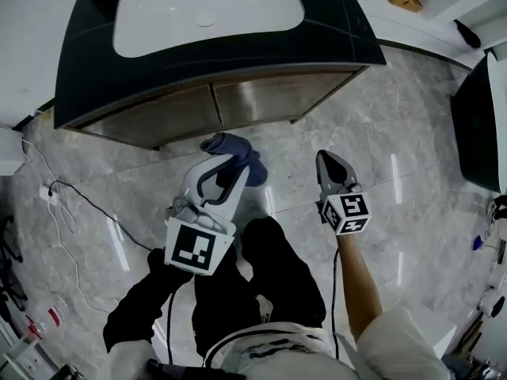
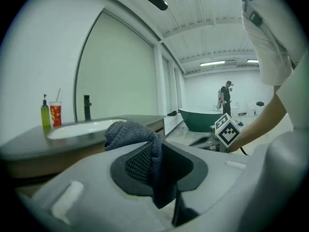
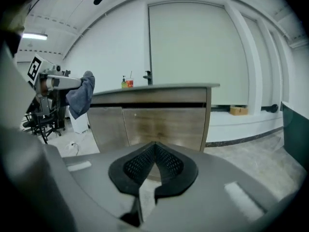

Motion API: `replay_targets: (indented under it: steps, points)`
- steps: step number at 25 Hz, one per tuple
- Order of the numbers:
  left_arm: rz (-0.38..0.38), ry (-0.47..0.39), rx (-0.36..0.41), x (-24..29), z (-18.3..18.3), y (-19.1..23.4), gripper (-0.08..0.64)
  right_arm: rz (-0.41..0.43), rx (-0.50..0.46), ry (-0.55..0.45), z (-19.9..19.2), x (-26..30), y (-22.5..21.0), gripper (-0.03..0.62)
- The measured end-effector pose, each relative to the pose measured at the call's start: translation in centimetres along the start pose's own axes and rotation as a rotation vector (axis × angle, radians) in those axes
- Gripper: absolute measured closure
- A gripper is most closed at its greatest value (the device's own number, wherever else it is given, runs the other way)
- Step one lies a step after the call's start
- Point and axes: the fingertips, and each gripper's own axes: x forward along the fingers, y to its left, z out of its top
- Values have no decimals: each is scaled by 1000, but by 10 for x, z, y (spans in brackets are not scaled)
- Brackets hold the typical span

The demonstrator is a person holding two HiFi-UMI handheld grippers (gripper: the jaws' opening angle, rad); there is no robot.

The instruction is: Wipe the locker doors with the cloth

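A blue-grey cloth (image 1: 234, 152) is bunched in my left gripper (image 1: 230, 166), which is shut on it and held in front of the vanity's wooden doors (image 1: 238, 105). In the left gripper view the cloth (image 2: 131, 133) bulges out over the jaws and hangs between them. My right gripper (image 1: 327, 160) hovers over the floor to the right, its jaws shut with nothing between them. The right gripper view looks straight at the doors (image 3: 159, 124) past the closed right gripper (image 3: 154, 151). At its left edge the left gripper (image 3: 58, 81) shows with the cloth (image 3: 79, 95) drooping from it.
A white sink (image 1: 206, 10) sits in the dark countertop (image 1: 87, 70). A bottle and red cup (image 2: 50, 112) stand beside a faucet (image 2: 87, 108). A cable (image 1: 79, 200) and power strip (image 1: 47, 195) lie on the floor left. A dark tub (image 1: 475, 133) stands right.
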Motion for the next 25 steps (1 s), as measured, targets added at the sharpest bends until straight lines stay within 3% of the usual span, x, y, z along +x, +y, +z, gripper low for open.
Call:
replay_targets:
  steps: [6, 13, 19, 25]
  points:
    - [120, -36, 9, -101, 149, 26, 494, -3, -7, -62, 148, -86, 28, 588]
    - [261, -60, -106, -199, 259, 18, 495, 11, -39, -189, 286, -191, 65, 588]
    - [404, -147, -130, -249, 317, -20, 495, 45, -36, -272, 331, -269, 82, 588]
    - [485, -202, -164, -264, 349, -90, 495, 128, -62, -324, 350, -353, 102, 588]
